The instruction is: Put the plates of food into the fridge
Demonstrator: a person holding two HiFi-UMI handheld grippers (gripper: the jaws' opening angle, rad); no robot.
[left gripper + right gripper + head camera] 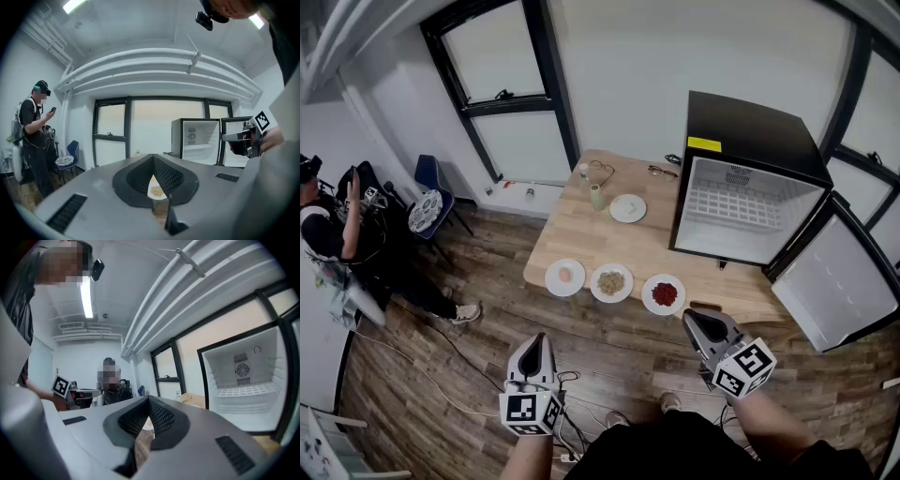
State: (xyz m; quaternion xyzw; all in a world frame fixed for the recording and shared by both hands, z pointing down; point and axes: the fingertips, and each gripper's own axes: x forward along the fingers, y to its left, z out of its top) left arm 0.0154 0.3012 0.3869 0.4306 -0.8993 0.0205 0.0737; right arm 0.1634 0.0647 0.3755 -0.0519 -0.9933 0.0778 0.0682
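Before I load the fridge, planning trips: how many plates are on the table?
4: left plate, middle plate and right plate along the near edge; back plate by the cup.

We noted a dark wood-plank floor (394, 403), plain white walls (628, 66) and tall black-framed windows (502, 94) on the far side. A light wooden worktop (581, 234) stood just below the windows, and a blue chair (427, 173) sat in the left corner. Overhead, white pipes (159, 70) ran along the ceiling, and a strip light (86, 298) was lit.
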